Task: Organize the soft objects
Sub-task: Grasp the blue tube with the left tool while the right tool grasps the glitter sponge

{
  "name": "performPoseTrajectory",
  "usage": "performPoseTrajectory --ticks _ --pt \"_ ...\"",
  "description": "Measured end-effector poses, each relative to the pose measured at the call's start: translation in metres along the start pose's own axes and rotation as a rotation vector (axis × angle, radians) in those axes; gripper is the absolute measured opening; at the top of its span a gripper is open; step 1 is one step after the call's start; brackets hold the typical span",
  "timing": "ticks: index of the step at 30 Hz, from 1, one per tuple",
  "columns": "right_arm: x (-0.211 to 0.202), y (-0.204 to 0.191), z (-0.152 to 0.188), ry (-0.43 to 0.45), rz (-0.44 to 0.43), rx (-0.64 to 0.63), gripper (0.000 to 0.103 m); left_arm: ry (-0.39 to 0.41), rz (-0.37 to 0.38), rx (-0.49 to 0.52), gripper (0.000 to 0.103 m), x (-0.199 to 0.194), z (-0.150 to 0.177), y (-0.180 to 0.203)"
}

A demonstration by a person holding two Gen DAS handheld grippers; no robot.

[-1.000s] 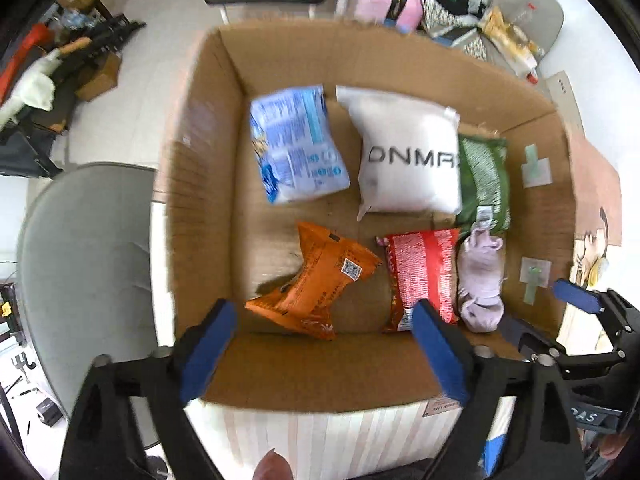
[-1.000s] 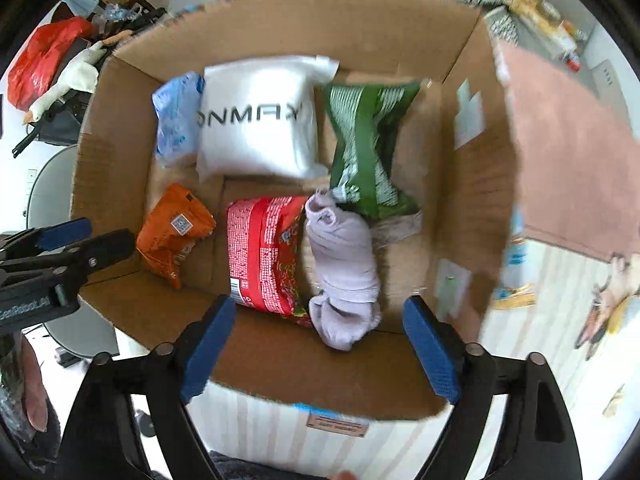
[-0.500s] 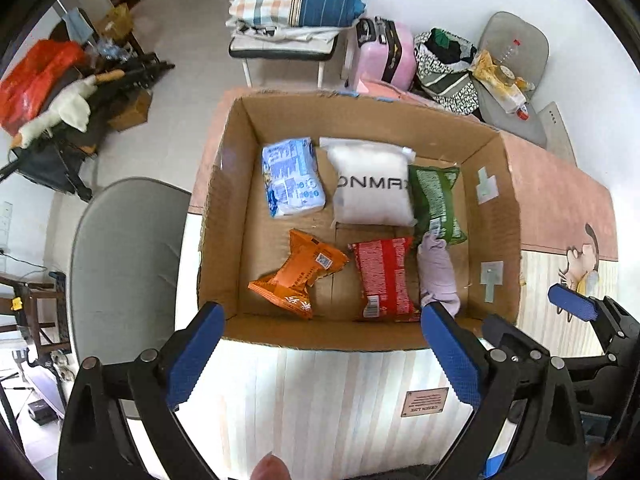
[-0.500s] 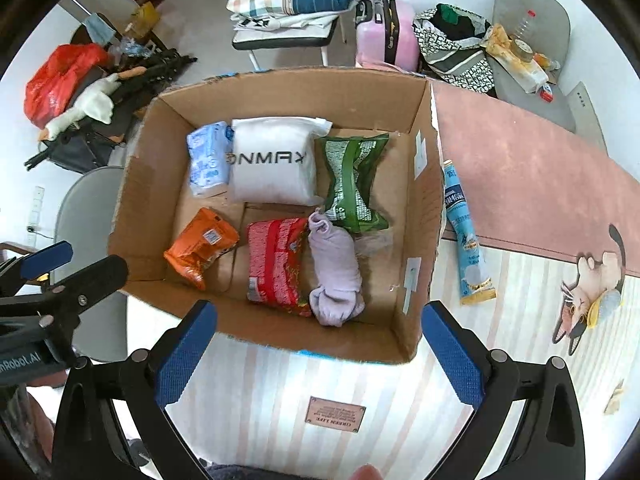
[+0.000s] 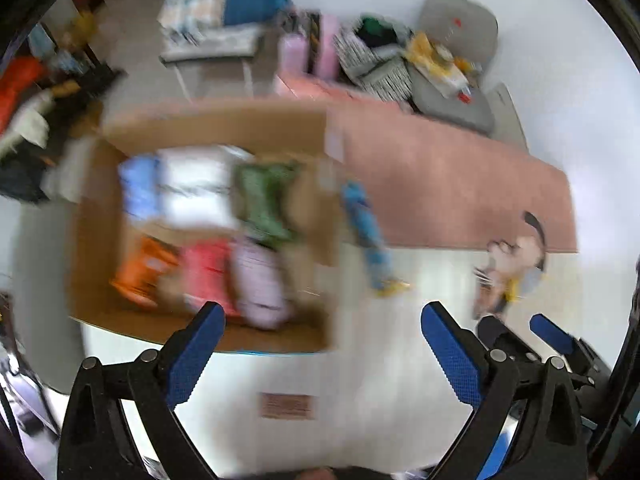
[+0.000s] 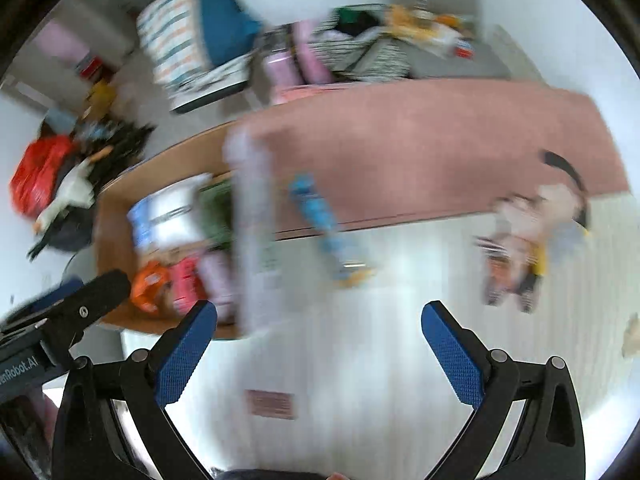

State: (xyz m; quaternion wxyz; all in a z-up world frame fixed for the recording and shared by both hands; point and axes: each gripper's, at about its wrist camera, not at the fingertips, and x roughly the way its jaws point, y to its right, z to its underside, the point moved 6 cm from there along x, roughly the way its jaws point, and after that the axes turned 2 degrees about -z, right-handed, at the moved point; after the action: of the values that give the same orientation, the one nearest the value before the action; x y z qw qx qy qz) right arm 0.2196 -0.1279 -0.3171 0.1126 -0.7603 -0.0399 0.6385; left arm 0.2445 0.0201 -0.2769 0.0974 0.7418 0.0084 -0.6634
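Both views are motion-blurred. The cardboard box (image 5: 100,312) stands on the table at the left and holds several soft packs: a blue pack (image 5: 138,188), a white bag (image 5: 196,188), a green pack (image 5: 264,200), an orange pack (image 5: 140,276), a red pack (image 5: 208,276) and a lilac cloth bundle (image 5: 260,284). A blue tube-like pack (image 5: 368,240) lies on the table right of the box; it also shows in the right wrist view (image 6: 324,228). My left gripper (image 5: 322,336) is open and empty, above the table near the box's right corner. My right gripper (image 6: 320,332) is open and empty, right of the box (image 6: 116,248).
A pink mat (image 6: 440,148) covers the table's far half. A cat picture (image 5: 516,264) marks the striped cloth (image 6: 400,360) at the right. A small label (image 5: 286,406) lies near the front. Chairs, a suitcase and bags crowd the floor behind.
Both grippers have pulled back from over the box and swung right; the box now sits at the left of both views. Both stay open and empty.
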Motion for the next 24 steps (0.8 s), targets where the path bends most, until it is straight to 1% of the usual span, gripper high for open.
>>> performPoseTrajectory --ticks 2,3,4,5,8,9,11,14,17,19,24 --pt "0.002 0.051 -0.008 -0.004 0.035 0.068 0.103 -0.087 0.028 0.014 0.100 0.035 -0.002 0.036" --pt "0.003 0.073 -0.011 -0.007 0.049 0.097 0.103 -0.116 0.028 0.019 0.100 0.048 -0.002 0.049" --pt "0.005 0.102 -0.015 -0.009 0.070 0.134 0.103 -0.142 0.018 0.023 0.100 0.062 -0.003 0.061" --pt "0.006 0.122 -0.017 -0.010 0.083 0.155 0.103 -0.169 0.005 0.028 0.100 0.080 -0.005 0.074" --pt "0.015 0.185 -0.025 -0.022 0.119 0.237 0.103 -0.208 -0.040 0.006 0.100 0.115 -0.012 0.090" --pt "0.017 0.201 -0.025 -0.026 0.123 0.263 0.103 -0.227 -0.059 -0.012 0.100 0.128 -0.015 0.093" --pt "0.024 0.233 -0.027 -0.033 0.123 0.317 0.103 -0.266 -0.071 -0.038 0.100 0.149 -0.017 0.095" --pt "0.034 0.267 -0.030 -0.043 0.126 0.369 0.103 -0.310 -0.118 -0.080 0.101 0.176 -0.021 0.092" --pt "0.044 0.289 -0.035 -0.053 0.126 0.396 0.103 -0.326 -0.169 -0.116 0.100 0.195 -0.027 0.085" --pt "0.052 0.300 -0.039 -0.063 0.124 0.401 0.103 -0.343 -0.187 -0.131 0.100 0.203 -0.029 0.083" --pt "0.071 0.310 -0.048 -0.088 0.136 0.398 0.103 -0.392 -0.216 -0.152 0.100 0.229 -0.033 0.082"
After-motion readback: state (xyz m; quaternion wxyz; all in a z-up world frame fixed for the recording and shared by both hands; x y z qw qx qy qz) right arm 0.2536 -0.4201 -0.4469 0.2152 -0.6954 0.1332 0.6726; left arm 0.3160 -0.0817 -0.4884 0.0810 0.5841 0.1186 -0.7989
